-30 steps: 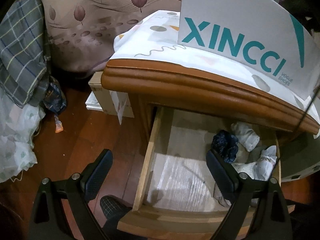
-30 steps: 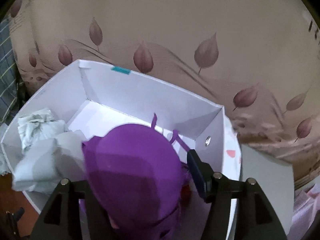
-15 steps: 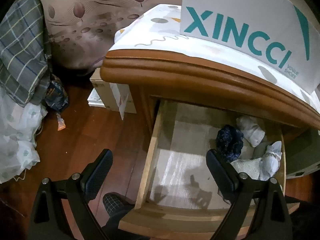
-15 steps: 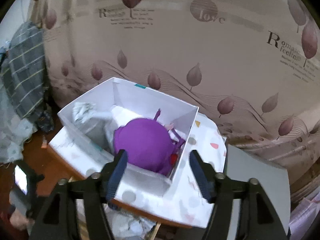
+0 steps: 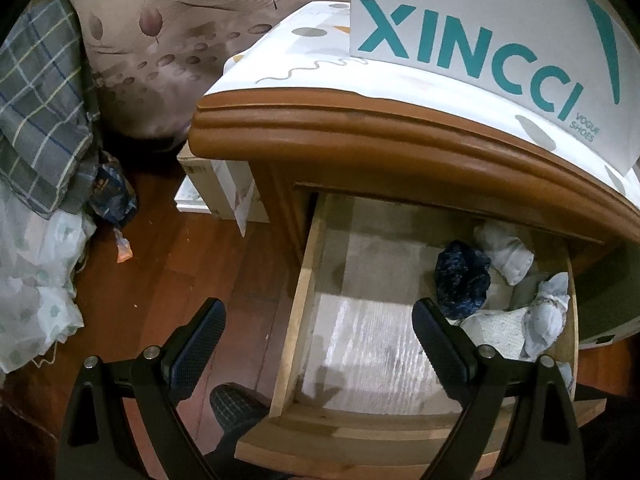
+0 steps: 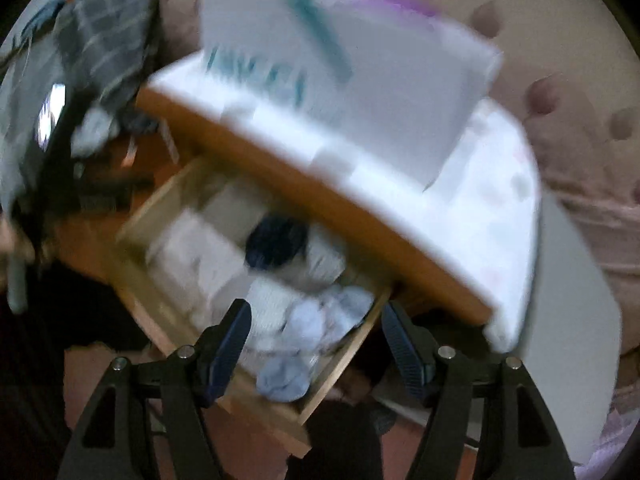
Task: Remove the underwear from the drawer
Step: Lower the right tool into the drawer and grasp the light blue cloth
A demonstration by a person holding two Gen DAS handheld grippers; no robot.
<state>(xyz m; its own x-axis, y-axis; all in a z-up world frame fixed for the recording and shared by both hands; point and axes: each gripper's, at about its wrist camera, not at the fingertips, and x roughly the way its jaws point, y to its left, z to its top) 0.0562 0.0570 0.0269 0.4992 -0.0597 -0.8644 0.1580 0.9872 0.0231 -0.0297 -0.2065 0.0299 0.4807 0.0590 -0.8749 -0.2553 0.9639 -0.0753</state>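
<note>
The nightstand's wooden drawer (image 5: 300, 308) stands pulled out. At its right end lie a dark blue piece of underwear (image 5: 462, 280) and several white and pale rolled pieces (image 5: 506, 254). My left gripper (image 5: 316, 320) hovers open above the drawer's front left part, holding nothing. The right wrist view is blurred. There my right gripper (image 6: 316, 316) is open and empty above the drawer's (image 6: 168, 332) near end, over pale blue pieces (image 6: 308, 328), with the dark blue piece (image 6: 276, 244) farther in. A purple garment (image 6: 404, 4) shows as a sliver in the white shoe box (image 6: 380, 92).
The white XINCCI shoe box (image 5: 480, 40) stands on the cloth-covered nightstand top (image 5: 400, 140). A cardboard box (image 5: 216, 192) sits on the wooden floor left of the nightstand. Plaid fabric (image 5: 40, 120) hangs at the far left. A person's shoe (image 5: 236, 404) is beside the drawer front.
My right gripper opened off the purple garment, left it in the shoe box, then drew back and swung down over the open drawer. The left gripper has hardly moved.
</note>
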